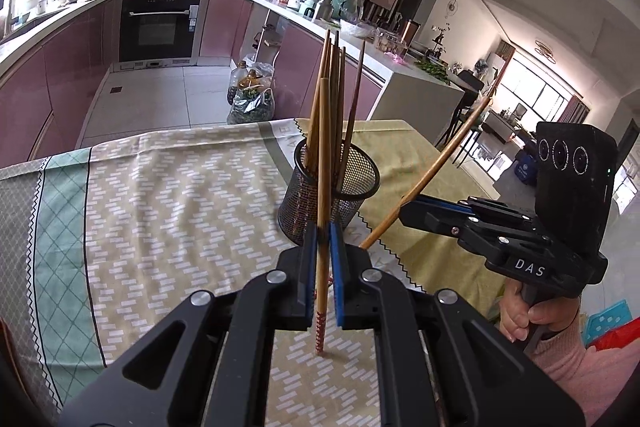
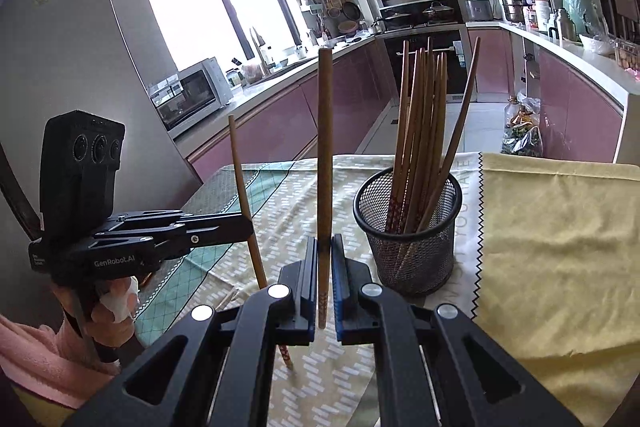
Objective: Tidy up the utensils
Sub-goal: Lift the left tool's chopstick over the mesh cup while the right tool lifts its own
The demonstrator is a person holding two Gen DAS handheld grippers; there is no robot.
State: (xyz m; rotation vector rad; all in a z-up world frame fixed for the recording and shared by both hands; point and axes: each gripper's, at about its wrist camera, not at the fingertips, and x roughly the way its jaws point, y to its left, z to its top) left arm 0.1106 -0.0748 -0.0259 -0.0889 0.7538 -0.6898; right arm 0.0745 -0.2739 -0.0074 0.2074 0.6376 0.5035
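Observation:
A black mesh cup (image 1: 332, 193) stands on the patterned cloth (image 1: 180, 195) and holds several brown chopsticks (image 1: 334, 83). My left gripper (image 1: 323, 239) is shut on one upright chopstick (image 1: 322, 163) just in front of the cup, its patterned tip touching the cloth. My right gripper (image 1: 404, 211) is to the right of the cup, shut on another chopstick (image 1: 436, 163). In the right wrist view the right gripper (image 2: 325, 251) holds its chopstick (image 2: 325, 155) upright, left of the cup (image 2: 410, 227) and chopsticks (image 2: 424, 123). The left gripper (image 2: 250, 227) holds its chopstick (image 2: 244, 195) further left.
A yellow towel (image 2: 560, 251) covers the table right of the cup. Beyond the table's far edge lie the kitchen floor, pink cabinets (image 1: 60, 75), bags with bottles (image 1: 252, 95) and a white counter (image 1: 420, 95).

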